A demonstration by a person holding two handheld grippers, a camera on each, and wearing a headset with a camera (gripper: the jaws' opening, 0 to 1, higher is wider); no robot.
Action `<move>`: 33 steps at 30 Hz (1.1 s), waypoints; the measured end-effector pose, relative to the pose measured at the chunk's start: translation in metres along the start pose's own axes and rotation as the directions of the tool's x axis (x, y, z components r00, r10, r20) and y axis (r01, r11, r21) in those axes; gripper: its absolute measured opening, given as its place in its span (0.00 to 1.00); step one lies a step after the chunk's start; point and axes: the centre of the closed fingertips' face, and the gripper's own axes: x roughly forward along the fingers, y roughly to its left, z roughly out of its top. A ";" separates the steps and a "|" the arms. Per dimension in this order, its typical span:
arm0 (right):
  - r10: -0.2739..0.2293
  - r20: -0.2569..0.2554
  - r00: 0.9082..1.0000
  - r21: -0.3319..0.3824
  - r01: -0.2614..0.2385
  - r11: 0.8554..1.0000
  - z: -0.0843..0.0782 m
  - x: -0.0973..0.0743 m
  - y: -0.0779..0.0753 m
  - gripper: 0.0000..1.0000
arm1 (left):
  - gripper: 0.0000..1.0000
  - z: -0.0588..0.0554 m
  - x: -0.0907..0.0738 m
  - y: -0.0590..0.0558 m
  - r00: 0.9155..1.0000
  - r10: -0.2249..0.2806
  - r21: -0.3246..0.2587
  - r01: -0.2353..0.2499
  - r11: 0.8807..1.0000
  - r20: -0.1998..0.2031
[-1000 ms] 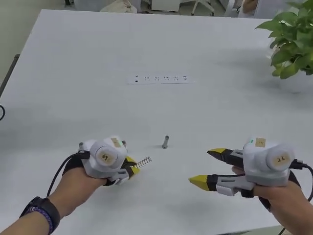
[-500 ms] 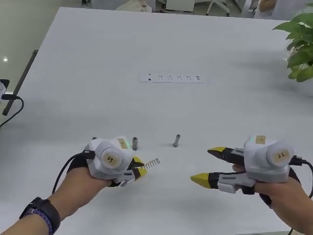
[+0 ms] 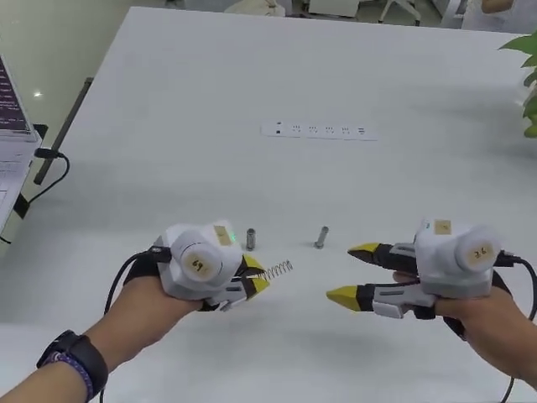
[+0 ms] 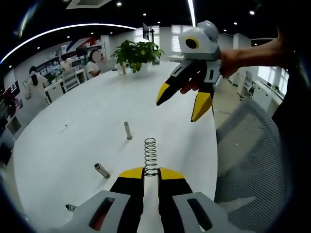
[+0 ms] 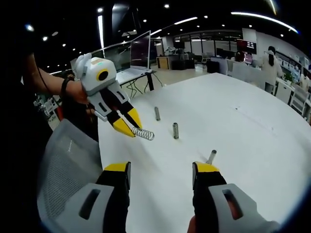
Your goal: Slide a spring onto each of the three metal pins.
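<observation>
left gripper [image 3: 256,277] pinches one end of the spring [image 3: 278,269], rest poking out past its tips toward the bare pin [image 3: 321,238] just ahead, right gripper [image 3: 352,273] gapes wide and empty alongside, and that spring looks light and bendy so gripping the end coil seems right

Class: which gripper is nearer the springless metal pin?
Right. The open right gripper has one jaw tip beside the bare pin; the left gripper, shut on a spring, sits farther off on its other side.
</observation>
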 end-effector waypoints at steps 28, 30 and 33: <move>0.273 -0.024 0.962 -0.075 -0.274 0.959 0.010 0.020 0.036 0.32 | 0.03 0.030 -0.002 -0.032 0.996 -0.079 0.114 0.076 0.991 0.028; 0.285 -0.017 0.958 -0.076 -0.285 0.955 0.011 0.020 0.038 0.29 | 0.03 0.031 -0.002 -0.034 0.996 -0.083 0.117 0.079 0.990 0.029; 0.308 -0.013 0.951 -0.086 -0.308 0.948 0.013 0.020 0.043 0.22 | 0.03 0.033 -0.001 -0.037 0.995 -0.092 0.122 0.087 0.989 0.031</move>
